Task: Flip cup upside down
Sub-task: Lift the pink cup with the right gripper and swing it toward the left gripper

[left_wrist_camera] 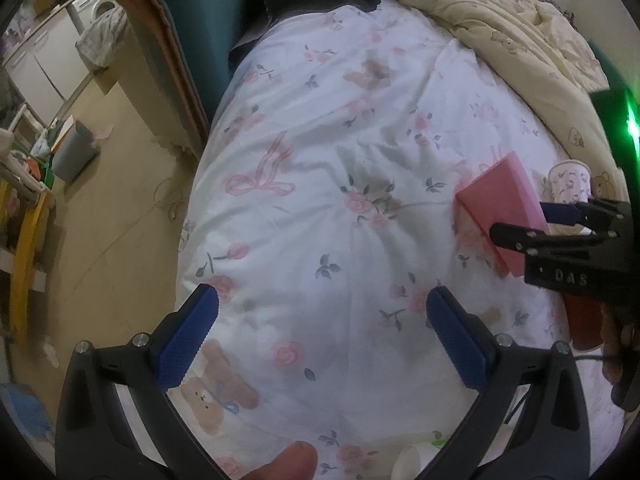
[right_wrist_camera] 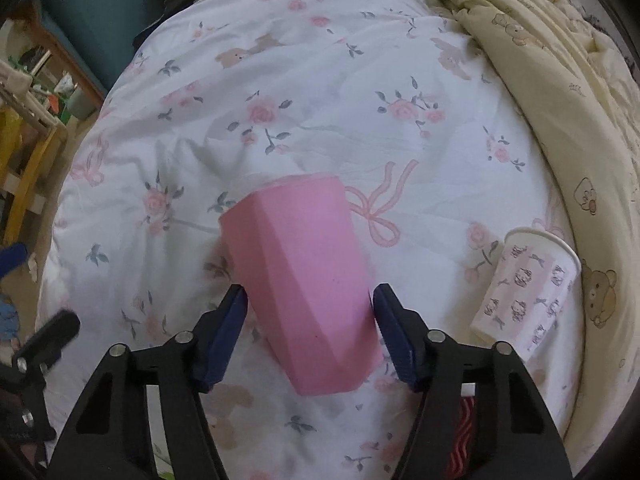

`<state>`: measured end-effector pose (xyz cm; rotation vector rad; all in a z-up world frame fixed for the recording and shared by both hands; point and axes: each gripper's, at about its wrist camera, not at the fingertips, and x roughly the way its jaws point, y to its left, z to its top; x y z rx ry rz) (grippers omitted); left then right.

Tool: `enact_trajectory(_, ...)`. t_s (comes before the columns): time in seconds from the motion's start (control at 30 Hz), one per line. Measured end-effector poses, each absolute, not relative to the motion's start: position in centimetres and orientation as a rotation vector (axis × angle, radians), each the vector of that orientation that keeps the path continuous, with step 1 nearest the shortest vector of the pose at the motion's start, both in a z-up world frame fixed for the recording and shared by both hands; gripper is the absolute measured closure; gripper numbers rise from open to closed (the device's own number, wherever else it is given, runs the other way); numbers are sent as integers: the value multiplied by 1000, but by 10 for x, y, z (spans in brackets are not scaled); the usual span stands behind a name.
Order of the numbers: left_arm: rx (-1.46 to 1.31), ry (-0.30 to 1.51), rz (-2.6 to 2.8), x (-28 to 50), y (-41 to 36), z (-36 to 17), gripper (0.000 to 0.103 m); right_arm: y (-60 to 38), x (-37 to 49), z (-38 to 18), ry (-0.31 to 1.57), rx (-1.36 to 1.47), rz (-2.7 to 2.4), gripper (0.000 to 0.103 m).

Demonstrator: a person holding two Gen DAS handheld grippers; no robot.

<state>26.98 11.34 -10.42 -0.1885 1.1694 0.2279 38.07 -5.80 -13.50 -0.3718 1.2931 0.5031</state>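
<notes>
A pink faceted cup [right_wrist_camera: 304, 280] sits between the blue pads of my right gripper [right_wrist_camera: 310, 332], tilted, its far end resting on the floral bedsheet [right_wrist_camera: 280, 80]. The jaws stand on either side of it, touching or nearly touching its walls. In the left wrist view the same pink cup [left_wrist_camera: 500, 208] shows at the right with the right gripper [left_wrist_camera: 560, 220] around it. My left gripper [left_wrist_camera: 320, 336] is open and empty above the sheet.
A white paper cup with a pink print [right_wrist_camera: 528, 292] lies on the sheet right of the pink cup; it also shows in the left wrist view [left_wrist_camera: 568, 182]. A cream quilt [right_wrist_camera: 560, 100] is bunched along the right. The bed's left edge drops to the floor [left_wrist_camera: 120, 200].
</notes>
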Motion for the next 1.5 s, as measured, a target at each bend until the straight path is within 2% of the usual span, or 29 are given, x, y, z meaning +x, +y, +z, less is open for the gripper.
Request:
enact_trajectory(0.43,-222,1129,155,251,100,-75,0,-98,346,-89,1259,-139,513,41)
enact_trajectory(0.63,-167,1091,107,229,75,-49,0,-131,304,-46,1227,-59,511,41)
enact_trajectory(0.97,-218,1066,37,146,54,-21,0,-181,208,5,1174,45,516,41)
enact_trajectory(1.27,-271,1072,23,68,42,-22,0,-212,110,-4,1196,202,495,42)
enact_trajectory(1.5,-257,1097,61,27,40,-32,0,-230,38,-53,1280,447,399,45)
